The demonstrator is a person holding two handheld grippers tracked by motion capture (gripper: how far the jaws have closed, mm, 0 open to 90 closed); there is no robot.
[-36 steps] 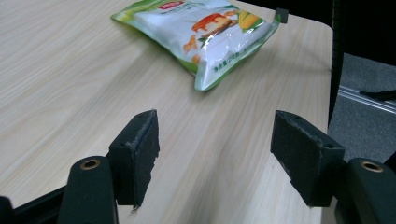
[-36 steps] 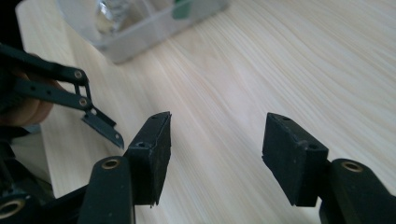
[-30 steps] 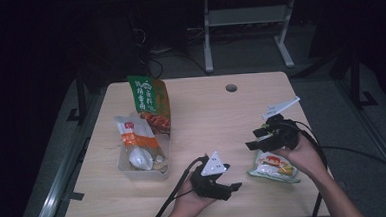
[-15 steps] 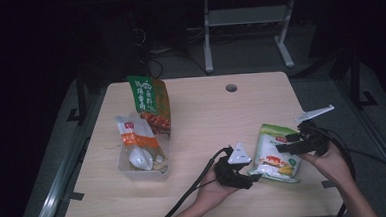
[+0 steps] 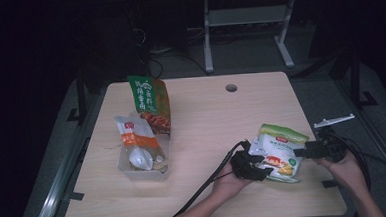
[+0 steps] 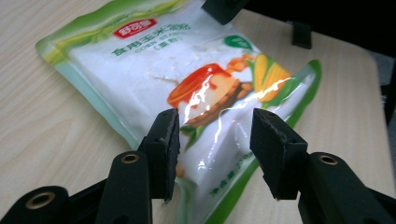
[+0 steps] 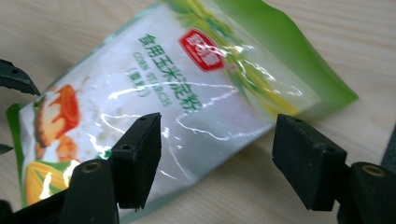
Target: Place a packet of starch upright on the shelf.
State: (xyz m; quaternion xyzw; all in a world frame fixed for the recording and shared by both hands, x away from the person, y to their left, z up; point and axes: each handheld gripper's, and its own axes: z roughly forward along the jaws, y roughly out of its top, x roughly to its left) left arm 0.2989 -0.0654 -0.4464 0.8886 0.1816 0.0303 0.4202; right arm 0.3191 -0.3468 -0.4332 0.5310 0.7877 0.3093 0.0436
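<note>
The corn starch bag (image 5: 278, 151) lies on the wooden table (image 5: 206, 118), in its near right part, well to the right of the clear plastic tray (image 5: 145, 166). It is a white pouch with a green border, a red logo and a picture of corn; in the left gripper view (image 6: 187, 93) its glossy front faces up, and in the right gripper view (image 7: 187, 102) its green top edge lifts a little off the wood.

The left gripper (image 5: 257, 170) sits at the bag's near left corner. Its jaws have just been closing and now stand apart astride that corner (image 6: 215, 135), with the pouch between them; the pads do not clearly press on it. The right gripper (image 5: 301, 153) is at the bag's right edge. Its jaws have just been opening and stand wide (image 7: 217, 140), one over the pouch, the other over bare table beside it, gripping nothing.

Left of the bag, the tray holds a pouch with an orange band (image 5: 135, 141). Behind the tray, farther from the bag, a green and orange packet (image 5: 149, 101) stands upright. A round hole (image 5: 231, 88) lies in the table beyond the bag.
</note>
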